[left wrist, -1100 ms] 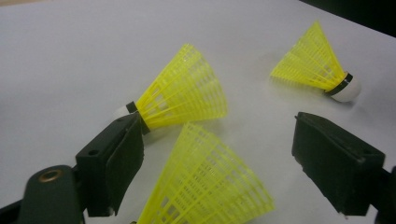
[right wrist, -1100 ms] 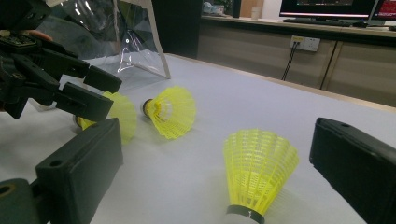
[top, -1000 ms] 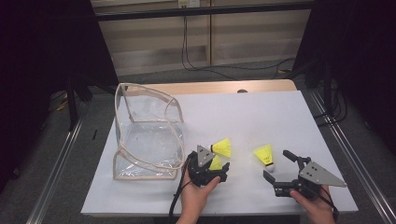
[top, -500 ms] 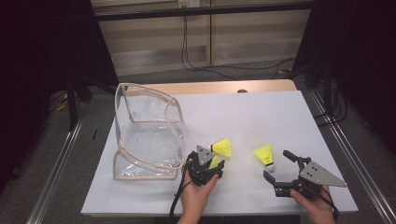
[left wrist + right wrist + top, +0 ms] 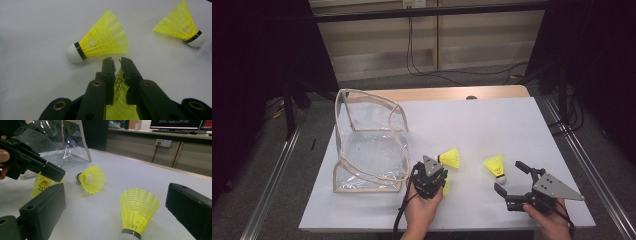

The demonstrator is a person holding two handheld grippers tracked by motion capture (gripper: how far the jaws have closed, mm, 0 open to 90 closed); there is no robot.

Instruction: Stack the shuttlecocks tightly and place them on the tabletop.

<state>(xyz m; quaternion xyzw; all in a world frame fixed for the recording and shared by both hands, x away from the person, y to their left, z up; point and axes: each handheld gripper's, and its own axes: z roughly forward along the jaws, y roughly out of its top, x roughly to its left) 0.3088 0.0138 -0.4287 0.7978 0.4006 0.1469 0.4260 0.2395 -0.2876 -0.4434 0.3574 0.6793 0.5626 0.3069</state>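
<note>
Three yellow shuttlecocks lie on the white tabletop (image 5: 492,125). My left gripper (image 5: 442,183) points down at the nearest shuttlecock (image 5: 121,86). Its jaws have just been closing and now pinch that one's mesh skirt (image 5: 42,183). A second shuttlecock (image 5: 450,158) lies on its side just beyond the left gripper (image 5: 116,62), white cork to the left (image 5: 73,52). The third shuttlecock (image 5: 495,166) lies off the tips of my right gripper (image 5: 510,178), whose jaws stand wide open with nothing between the pads (image 5: 116,195).
A clear plastic bag (image 5: 367,150) with a pale trim stands open at the left of the table, close to the left hand. Cables and a dark frame lie behind the table's far edge. The table's right half is bare.
The left gripper's jaws have drawn together onto the skirt of the shuttlecock under them. Both hands have kept their places.
</note>
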